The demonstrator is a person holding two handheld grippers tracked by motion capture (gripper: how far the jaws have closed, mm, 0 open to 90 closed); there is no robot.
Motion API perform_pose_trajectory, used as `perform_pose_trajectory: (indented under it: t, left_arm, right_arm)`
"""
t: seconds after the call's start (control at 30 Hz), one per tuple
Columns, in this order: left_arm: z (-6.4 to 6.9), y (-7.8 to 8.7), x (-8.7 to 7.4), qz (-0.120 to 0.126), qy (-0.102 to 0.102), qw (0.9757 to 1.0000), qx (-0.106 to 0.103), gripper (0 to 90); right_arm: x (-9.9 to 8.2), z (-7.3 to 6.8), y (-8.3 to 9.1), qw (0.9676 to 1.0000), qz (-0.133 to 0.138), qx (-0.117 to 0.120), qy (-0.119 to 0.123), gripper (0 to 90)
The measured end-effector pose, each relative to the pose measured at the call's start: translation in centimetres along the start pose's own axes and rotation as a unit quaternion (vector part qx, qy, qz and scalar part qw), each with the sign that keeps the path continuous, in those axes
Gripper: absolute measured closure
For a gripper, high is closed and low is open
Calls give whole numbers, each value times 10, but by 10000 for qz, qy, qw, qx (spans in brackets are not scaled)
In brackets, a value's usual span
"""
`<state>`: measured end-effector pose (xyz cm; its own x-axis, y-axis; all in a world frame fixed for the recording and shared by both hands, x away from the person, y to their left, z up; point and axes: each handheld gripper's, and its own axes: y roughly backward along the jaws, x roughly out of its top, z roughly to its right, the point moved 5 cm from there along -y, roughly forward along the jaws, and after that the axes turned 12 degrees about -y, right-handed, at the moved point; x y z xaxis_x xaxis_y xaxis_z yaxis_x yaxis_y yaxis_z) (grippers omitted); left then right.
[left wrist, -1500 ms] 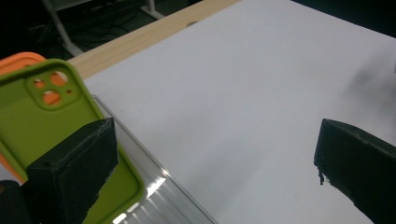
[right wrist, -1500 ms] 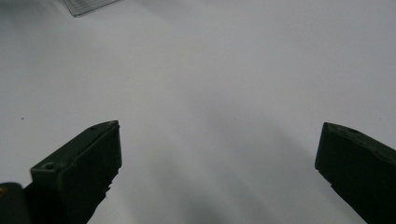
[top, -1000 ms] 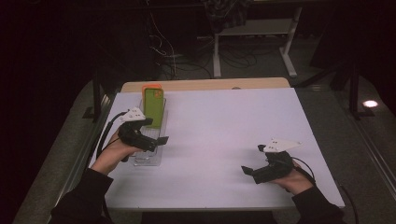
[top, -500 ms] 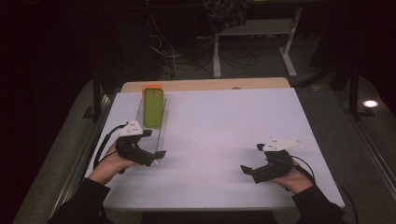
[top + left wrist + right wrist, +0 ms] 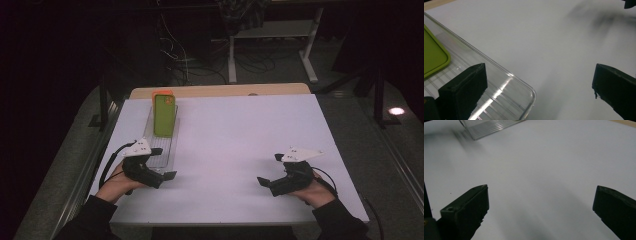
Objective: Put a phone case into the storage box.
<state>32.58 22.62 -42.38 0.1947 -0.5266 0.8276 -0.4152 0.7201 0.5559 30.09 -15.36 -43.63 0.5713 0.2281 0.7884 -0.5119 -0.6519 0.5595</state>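
Note:
A long clear plastic tray (image 5: 165, 145) lies on the white table (image 5: 240, 135) at the left. A green phone-case-like slab (image 5: 164, 115) rests in its far end, with an orange one (image 5: 162, 92) just behind it. My left gripper (image 5: 164, 163) hovers open at the tray's near end. In the left gripper view its jaws (image 5: 539, 95) stand wide apart: one is over the tray's corner (image 5: 506, 82), the other is over bare table, and the green slab (image 5: 434, 55) sits at the left edge. My right gripper (image 5: 270, 169) is open at the near right, with nothing between its jaws (image 5: 539, 212).
The tray's ribbed end (image 5: 491, 127) shows far off in the right gripper view. A wooden strip (image 5: 225, 91) runs along the table's far edge. Beyond it are cables and a stand's legs (image 5: 270, 55) on a dark floor. White tabletop lies between the grippers.
My left gripper has drawn back from over the tray toward the near edge, still open. The green slab and the right gripper have hardly moved.

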Motion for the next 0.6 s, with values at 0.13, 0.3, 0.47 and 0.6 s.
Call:
perform_pose_trajectory:
  t: [0.13,0.3,0.47,0.6]
  left_arm:
    - [3,1,-3,16,16,10000,-41,0]
    - [2,0,-4,-19,-23,10000,-55,0]
    - [2,-1,-5,-26,38,10000,-51,0]
    - [2,-1,-5,-37,40,10000,-60,0]
  right_arm:
    - [0,-2,1,10000,-8,27,-22,0]
    - [1,-2,1,10000,26,52,-9,0]
    - [2,-2,1,10000,30,77,2,0]
    - [1,-3,1,10000,32,83,14,0]
